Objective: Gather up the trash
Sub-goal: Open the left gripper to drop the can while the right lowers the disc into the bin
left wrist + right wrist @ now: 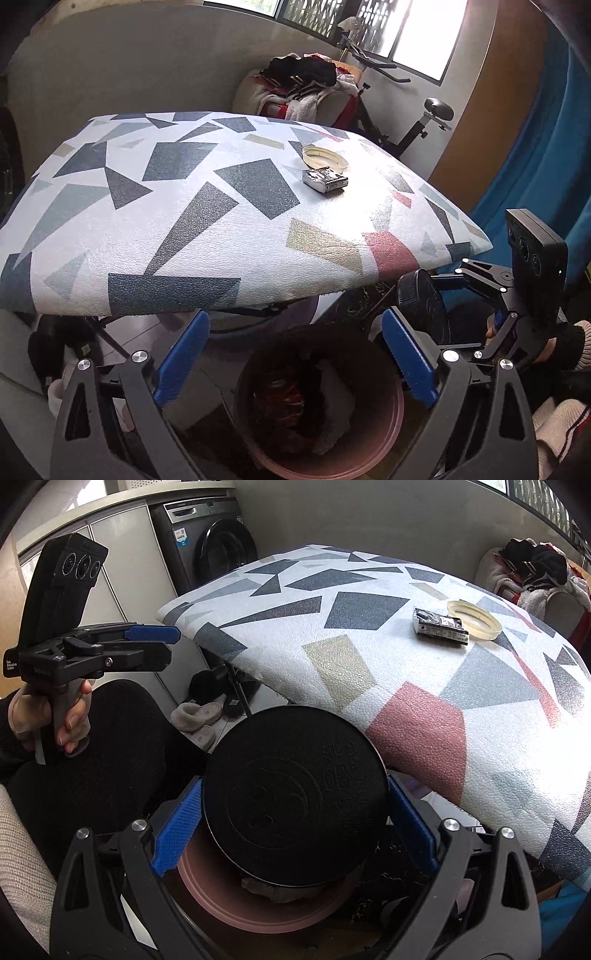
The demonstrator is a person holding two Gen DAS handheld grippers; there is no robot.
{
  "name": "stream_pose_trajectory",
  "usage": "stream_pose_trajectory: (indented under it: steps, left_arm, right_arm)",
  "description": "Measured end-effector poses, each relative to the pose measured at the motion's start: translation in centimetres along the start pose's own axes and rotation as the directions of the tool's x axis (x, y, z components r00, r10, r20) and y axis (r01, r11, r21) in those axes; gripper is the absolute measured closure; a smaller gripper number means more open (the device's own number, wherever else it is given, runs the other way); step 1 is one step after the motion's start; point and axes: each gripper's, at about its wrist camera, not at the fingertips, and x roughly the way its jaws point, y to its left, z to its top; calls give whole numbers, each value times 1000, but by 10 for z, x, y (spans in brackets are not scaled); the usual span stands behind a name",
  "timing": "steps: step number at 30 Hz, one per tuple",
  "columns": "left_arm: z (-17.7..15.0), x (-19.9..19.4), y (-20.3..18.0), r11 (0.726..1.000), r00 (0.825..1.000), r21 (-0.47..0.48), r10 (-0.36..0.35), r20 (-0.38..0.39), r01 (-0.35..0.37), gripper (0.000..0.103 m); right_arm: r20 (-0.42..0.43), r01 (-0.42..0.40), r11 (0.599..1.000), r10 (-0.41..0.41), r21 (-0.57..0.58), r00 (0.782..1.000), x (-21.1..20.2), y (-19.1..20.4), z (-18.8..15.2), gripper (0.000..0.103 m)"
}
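Observation:
My right gripper (295, 823) is shut on a round black lid (295, 797) and holds it just above the pink trash bin (258, 908). The lid also shows edge-on in the left wrist view (421, 306). My left gripper (295, 354) is open and empty, hovering over the bin (384, 435), which holds crumpled trash. In the right wrist view the left gripper (173, 642) is off to the left, apart from the lid. On the patterned table (184, 206) lie a crushed cigarette pack (325, 180) (441, 626) and a pale yellow plastic ring lid (325, 157) (474, 619), side by side.
The table edge overhangs the bin. Slippers (195, 720) lie on the floor under the table. A washing machine (214, 542) stands behind. A chair piled with clothes (306, 88) and an exercise bike (417, 110) stand beyond the table.

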Motion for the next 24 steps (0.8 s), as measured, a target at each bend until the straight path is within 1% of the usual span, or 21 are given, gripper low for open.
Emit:
stream_pose_trajectory:
  steps: [14,16,24]
  left_arm:
    - [0,1,2,1000,1000,-5,1,-4,-1,11]
    - [0,1,2,1000,1000,-5,1,-4,-1,11]
    - [0,1,3,1000,1000,-5,2,-3,-2,11]
  right_arm:
    - [-24,1,1000,-1,-12,1000,7,4,1,10]
    - [-28,4,1000,-4,-12,1000,7,4,1,6]
    - [-29,12,1000,-11,7,1000,9,0,1,6]
